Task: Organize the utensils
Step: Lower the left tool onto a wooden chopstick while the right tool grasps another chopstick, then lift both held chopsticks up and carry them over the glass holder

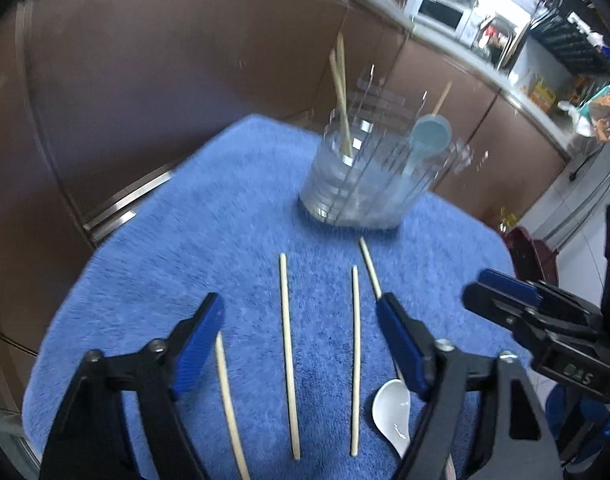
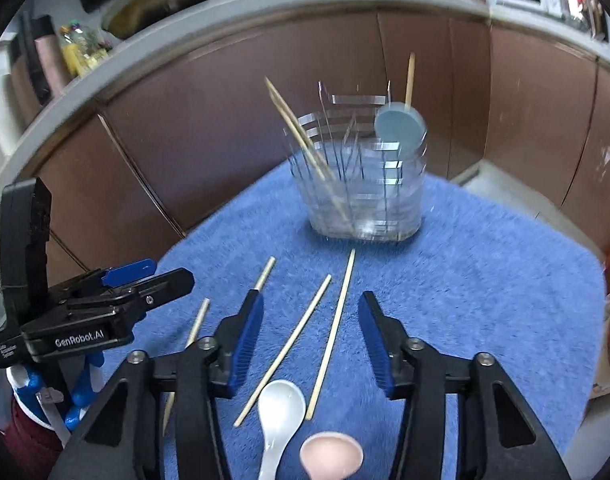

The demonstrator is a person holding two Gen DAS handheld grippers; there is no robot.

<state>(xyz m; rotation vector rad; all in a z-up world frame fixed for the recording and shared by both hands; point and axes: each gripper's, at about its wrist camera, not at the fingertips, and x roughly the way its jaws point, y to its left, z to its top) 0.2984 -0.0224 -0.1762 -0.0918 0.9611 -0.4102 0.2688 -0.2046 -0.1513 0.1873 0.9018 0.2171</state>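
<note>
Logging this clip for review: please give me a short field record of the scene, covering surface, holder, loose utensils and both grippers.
surface: blue fluffy towel
holder: clear plastic utensil holder, upright at the far side, holding two wooden chopsticks and a blue spoon
loose chopsticks: four wooden chopsticks lying on the towel
loose spoons: white ceramic spoon, pink spoon
left gripper: open, empty, above the chopsticks
right gripper: open, empty

A holder stands on the towel ahead of the right gripper, with two chopsticks and a spoon in it. Two chopsticks and a white spoon lie between its jaws, a pink spoon nearest the camera. The left gripper hangs to its left.
</note>
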